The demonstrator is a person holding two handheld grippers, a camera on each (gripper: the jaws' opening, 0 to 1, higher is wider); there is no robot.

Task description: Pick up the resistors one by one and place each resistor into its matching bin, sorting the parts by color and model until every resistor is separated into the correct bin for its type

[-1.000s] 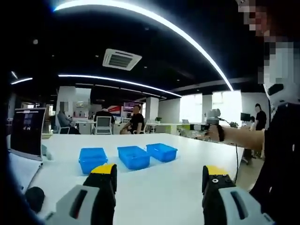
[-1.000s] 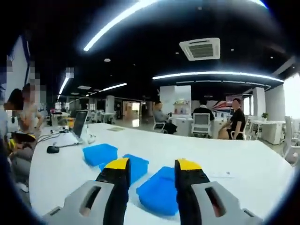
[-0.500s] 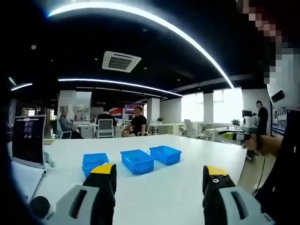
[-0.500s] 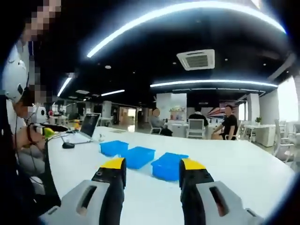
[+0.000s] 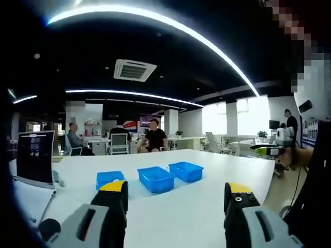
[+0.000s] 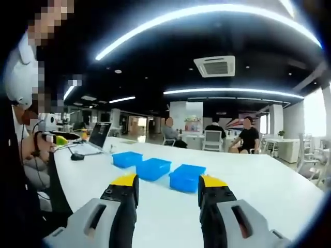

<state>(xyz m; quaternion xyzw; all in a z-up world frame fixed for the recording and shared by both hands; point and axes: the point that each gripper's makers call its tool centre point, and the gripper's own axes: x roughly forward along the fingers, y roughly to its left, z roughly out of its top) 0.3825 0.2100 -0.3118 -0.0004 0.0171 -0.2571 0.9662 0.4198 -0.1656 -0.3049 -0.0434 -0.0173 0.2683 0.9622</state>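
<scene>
Both tools, left tool (image 5: 176, 194) and right tool (image 6: 168, 188), are hanging spread and empty over the white worktop (image 5: 176, 212) with three blue bins (image 5: 156, 179) ahead, no resistors I can spot, though they're likely tiny, light, best pinched mid-body.

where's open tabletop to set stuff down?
Bare white table runs from the three blue bins toward both grippers' jaws, and on to the table's right edge past the bins in the right gripper view. It is crowded at the laptop end, where a dark mouse also sits.
</scene>
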